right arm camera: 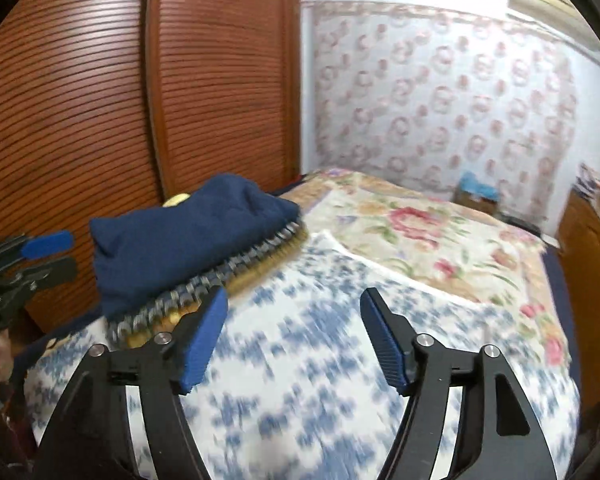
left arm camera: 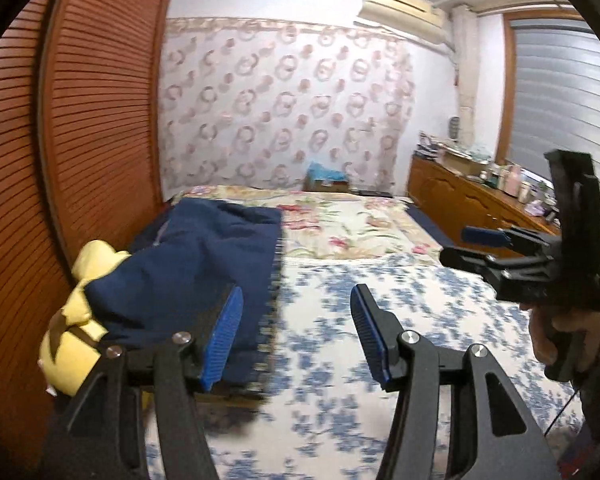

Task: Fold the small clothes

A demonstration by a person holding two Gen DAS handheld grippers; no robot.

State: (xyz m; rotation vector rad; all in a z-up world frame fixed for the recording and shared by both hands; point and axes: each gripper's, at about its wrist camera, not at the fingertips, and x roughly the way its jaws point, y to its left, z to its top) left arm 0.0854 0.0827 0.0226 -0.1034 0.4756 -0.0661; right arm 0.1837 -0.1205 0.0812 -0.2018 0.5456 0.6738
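Both grippers hang spread and empty above the bed (left arm camera: 380, 320). The navy garment (left arm camera: 188, 264) lies ahead-left of the left gripper (left arm camera: 296, 332), the nearer one; the right gripper (right arm camera: 294, 336) trails wider.

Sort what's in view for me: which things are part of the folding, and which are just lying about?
Job:
navy garment
yellow garment under it
left gripper, open
right gripper, open

Lying about:
blue-flowered bedspread
floral quilt
slatted wardrobe doors
cluttered dresser
air conditioner
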